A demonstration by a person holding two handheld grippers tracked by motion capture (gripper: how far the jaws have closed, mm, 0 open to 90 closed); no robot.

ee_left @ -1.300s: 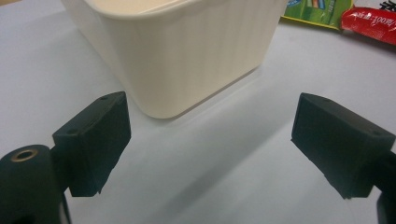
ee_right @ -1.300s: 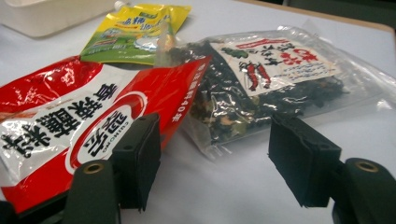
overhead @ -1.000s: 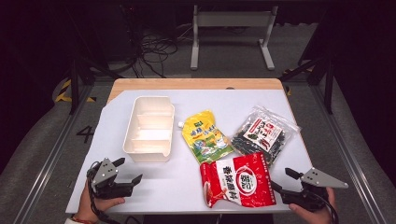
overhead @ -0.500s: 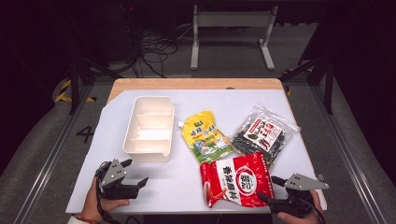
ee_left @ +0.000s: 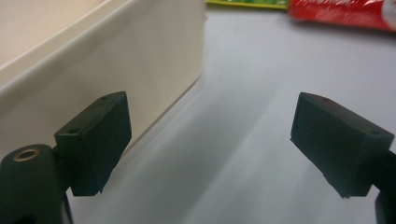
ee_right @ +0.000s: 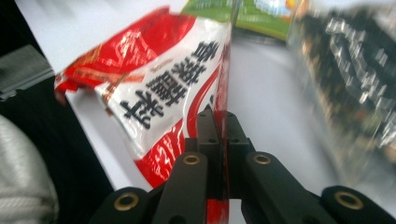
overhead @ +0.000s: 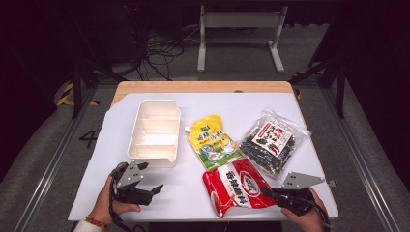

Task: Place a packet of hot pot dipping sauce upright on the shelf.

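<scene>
Right gripper (ee_right: 218, 122) just clamped onto edge of crinkly red plastic snack bag (overhead: 236, 187), near right of desk (overhead: 183, 193); left gripper (ee_left: 210, 144) open beside white plastic divided tray (overhead: 153, 133).

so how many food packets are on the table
3: a yellow-green spouted pouch beside the white divided plastic tray, a clear bag of dark contents at right, a red-and-white plastic packet nearest the person.
</scene>
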